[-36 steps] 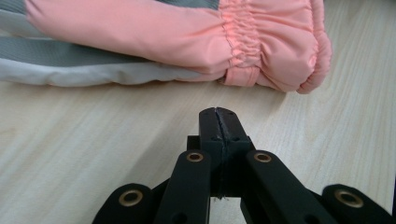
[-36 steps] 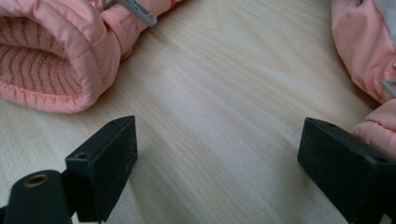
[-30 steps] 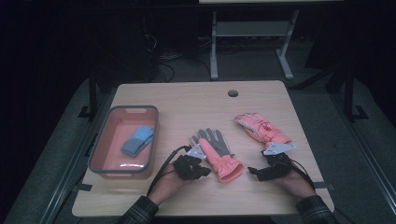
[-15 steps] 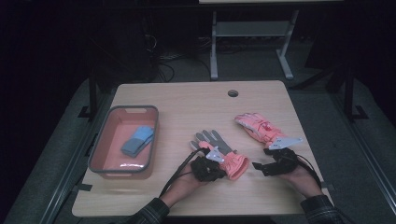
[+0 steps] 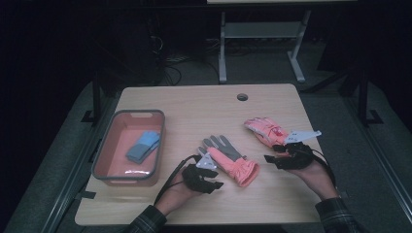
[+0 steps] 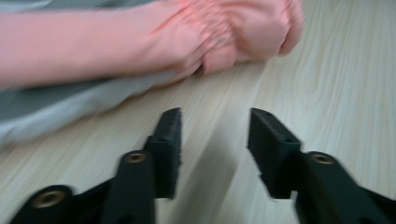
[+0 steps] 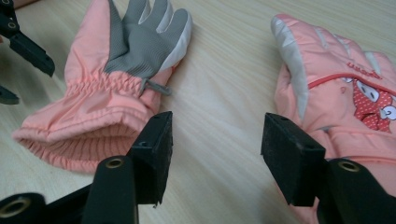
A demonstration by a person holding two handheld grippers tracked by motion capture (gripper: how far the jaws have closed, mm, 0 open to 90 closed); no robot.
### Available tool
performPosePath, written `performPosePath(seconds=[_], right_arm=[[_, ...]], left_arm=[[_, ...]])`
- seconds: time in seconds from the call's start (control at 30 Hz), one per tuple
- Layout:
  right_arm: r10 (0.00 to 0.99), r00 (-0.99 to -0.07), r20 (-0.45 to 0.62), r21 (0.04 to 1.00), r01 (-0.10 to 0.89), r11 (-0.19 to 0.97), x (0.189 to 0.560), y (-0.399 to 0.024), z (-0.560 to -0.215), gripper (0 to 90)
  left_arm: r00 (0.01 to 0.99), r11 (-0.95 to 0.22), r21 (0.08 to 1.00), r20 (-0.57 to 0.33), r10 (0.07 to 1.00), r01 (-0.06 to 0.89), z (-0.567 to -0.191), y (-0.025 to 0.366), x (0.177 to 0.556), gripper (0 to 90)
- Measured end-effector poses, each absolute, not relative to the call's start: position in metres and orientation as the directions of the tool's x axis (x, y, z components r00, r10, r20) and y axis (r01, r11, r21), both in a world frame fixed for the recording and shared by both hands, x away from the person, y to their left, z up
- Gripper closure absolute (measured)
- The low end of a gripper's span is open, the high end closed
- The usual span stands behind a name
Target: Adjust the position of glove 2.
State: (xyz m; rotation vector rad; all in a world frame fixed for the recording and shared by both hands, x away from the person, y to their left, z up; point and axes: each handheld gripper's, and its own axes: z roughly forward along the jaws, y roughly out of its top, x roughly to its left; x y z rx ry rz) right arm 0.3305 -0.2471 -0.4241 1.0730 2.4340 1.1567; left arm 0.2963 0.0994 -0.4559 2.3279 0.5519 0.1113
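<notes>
High view: on the desk (image 5: 194, 107), left gripper (image 5: 210, 178) low at the left, fingers apart and bare, having just been opening, nothing between them. Just beyond and to the right of those fingers, the grey-palmed glove (image 5: 227, 159), cuff end nearest, close to the tips but apart from them. Right gripper (image 5: 278, 154) at the right, fingers apart, having just been closing, nothing between them. Just beyond those fingers, the pink glove (image 5: 265, 130), touching or not hard to tell. Well to the left of both grippers, a red tray (image 5: 108, 156) with a blue cloth (image 5: 144, 145) inside.

Left gripper view: fingers (image 6: 170, 144) spread over bare desk wood, gap empty. Ahead and to the left of the tips, the grey-palmed glove, blurred, cuff bunched just beyond the gap.

Right gripper view: fingers (image 7: 293, 158) apart over bare desk, gap empty. Grey-palmed glove ahead on the left, cuff just behind the left finger; pink glove at the right, beside and behind the right finger.
</notes>
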Motion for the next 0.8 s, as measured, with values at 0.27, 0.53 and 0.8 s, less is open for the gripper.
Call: performPosePath(seconds=[0.27,0.53,0.8], right_arm=[[0.701,-0.705,0.107,0.755,0.516,0.404,0.357,-0.26,-0.421,49.5],[0.711,-0.699,0.075,0.742,0.516,0.429,0.382,-0.265,-0.418,50.1],[0.714,-0.696,0.069,0.705,0.541,0.459,0.403,-0.263,-0.429,49.9]], left_arm=[[0.874,-0.612,0.684,-0.076,0.481,0.397,-0.463,0.133,0.29,26.8],[0.873,-0.601,0.698,-0.074,0.482,0.39,-0.469,0.143,0.289,14.4],[0.892,-0.614,0.721,-0.011,0.453,0.32,-0.477,0.146,0.286,12.3]])
